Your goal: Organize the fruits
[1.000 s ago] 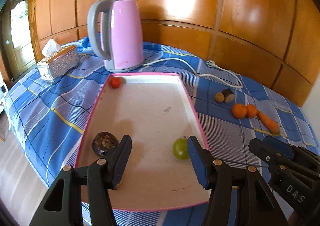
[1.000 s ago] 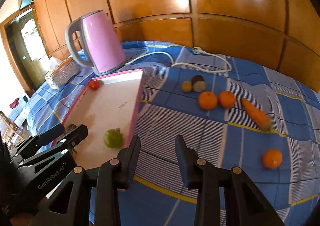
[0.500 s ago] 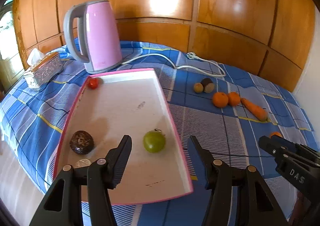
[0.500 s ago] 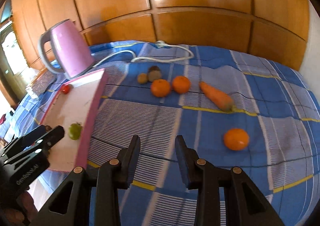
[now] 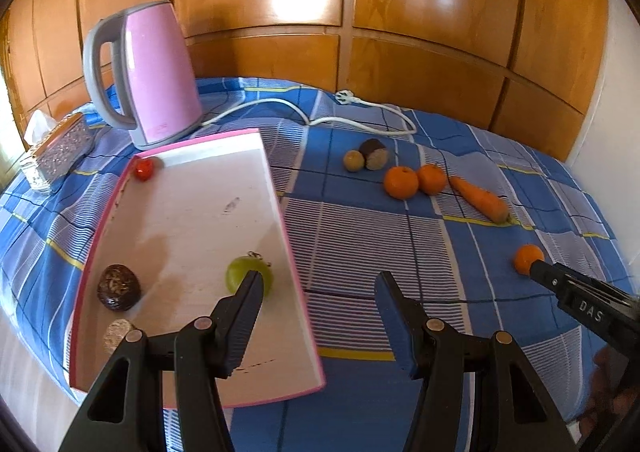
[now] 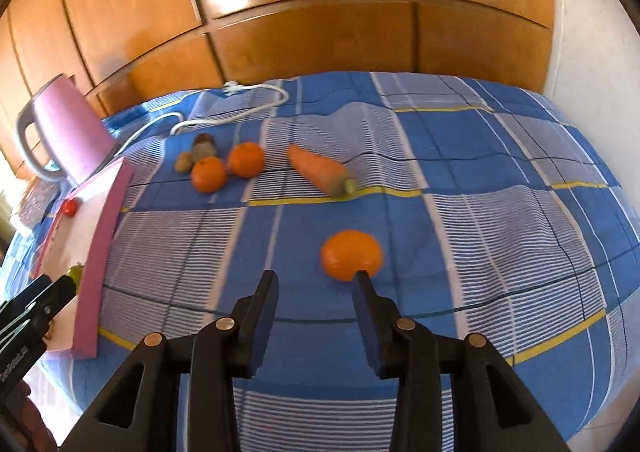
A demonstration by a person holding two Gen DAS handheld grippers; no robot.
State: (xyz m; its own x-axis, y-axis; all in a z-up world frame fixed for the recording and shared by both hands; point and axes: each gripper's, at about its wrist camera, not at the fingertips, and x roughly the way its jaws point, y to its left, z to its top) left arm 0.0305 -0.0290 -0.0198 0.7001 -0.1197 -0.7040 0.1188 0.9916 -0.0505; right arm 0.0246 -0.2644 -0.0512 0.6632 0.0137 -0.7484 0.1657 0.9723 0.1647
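One round orange fruit lies just ahead of the right gripper, its jaws apart (just widening, nothing between them); next, straddle it and close, then carry it to the pink-rimmed tray.

In the right wrist view the whole scene is smeared by motion, so the lone orange has soft edges and the right gripper's fingertip at three o'clock covers its lower rim. At nine o'clock the tray runs off the frame, and the green fruit peeks out behind the left gripper.
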